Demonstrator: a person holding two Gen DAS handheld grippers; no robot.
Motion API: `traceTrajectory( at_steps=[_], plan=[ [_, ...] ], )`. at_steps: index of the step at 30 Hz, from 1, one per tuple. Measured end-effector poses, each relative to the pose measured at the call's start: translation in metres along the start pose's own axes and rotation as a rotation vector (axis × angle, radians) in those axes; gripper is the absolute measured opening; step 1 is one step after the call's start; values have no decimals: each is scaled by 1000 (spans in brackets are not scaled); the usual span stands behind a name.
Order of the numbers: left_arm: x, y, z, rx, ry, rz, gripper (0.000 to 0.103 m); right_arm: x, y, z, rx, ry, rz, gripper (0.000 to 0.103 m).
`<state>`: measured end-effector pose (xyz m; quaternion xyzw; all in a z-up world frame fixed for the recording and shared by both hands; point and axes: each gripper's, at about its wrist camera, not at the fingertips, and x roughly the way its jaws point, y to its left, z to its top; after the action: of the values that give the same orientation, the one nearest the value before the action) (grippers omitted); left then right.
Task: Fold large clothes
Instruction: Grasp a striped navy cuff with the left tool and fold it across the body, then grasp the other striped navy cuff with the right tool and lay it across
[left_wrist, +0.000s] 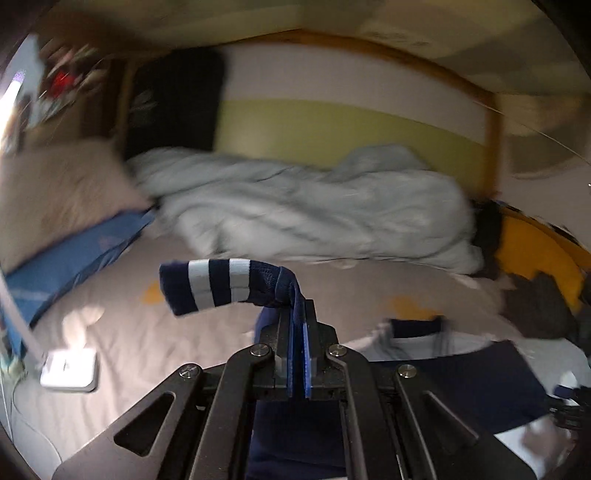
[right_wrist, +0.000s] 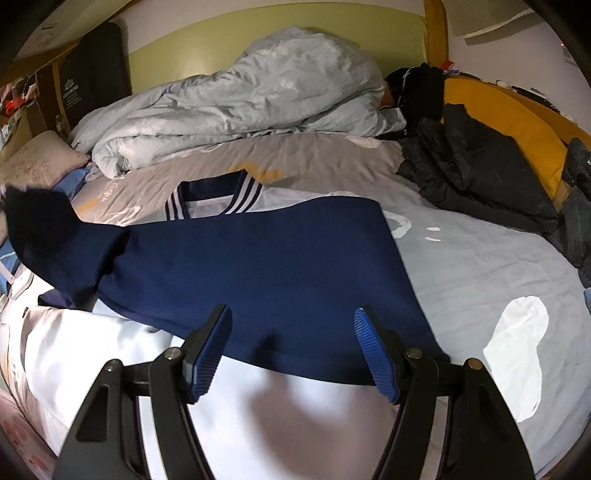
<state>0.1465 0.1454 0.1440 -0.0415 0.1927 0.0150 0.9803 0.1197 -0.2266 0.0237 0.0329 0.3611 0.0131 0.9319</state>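
On bed, jacket spread flat, striped cuff visible only from left wrist, left gripper clamped on sleeve, right gripper wide open above jacket, holding nothing.

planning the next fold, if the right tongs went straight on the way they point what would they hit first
Probably the navy sleeve folded across the white jacket body; it lies right ahead of the open right tongs. Depth is unclear, so how soon is hard to say.

Matt knit jacket, ribbed blue gripper pads, crinkled cloth duvet
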Motion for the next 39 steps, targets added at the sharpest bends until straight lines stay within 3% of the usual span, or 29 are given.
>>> traceTrajectory(
  at_steps=[3,7,16,21,24,26,28,32,39],
  plan=[
    [-5,-59,4,63,-3,-78,3,-8,-7,2,23,-15,-17,67],
    [13,-129,-6,127,37,-117,3,-20,-17,7,55,-40,-25,67],
    [102,-236,-70,123,287,-169,3,-36,-67,20,195,-55,-60,67],
    [116,-265,-115,163,424,-277,11,-32,-87,23,235,-34,-57,67],
    [103,-266,-127,213,458,-323,28,-33,-93,26,239,-41,-63,67],
    [82,-257,-129,242,430,-352,49,-35,-96,27,247,-48,-64,67],
    [66,-247,-128,259,411,-363,57,-34,-94,27,248,-45,-62,67],
    [37,-209,-122,232,402,-375,61,-29,-86,24,222,-31,-74,67],
    [17,-127,-108,217,335,-215,62,-18,-52,15,96,-14,-73,67]
  ],
)
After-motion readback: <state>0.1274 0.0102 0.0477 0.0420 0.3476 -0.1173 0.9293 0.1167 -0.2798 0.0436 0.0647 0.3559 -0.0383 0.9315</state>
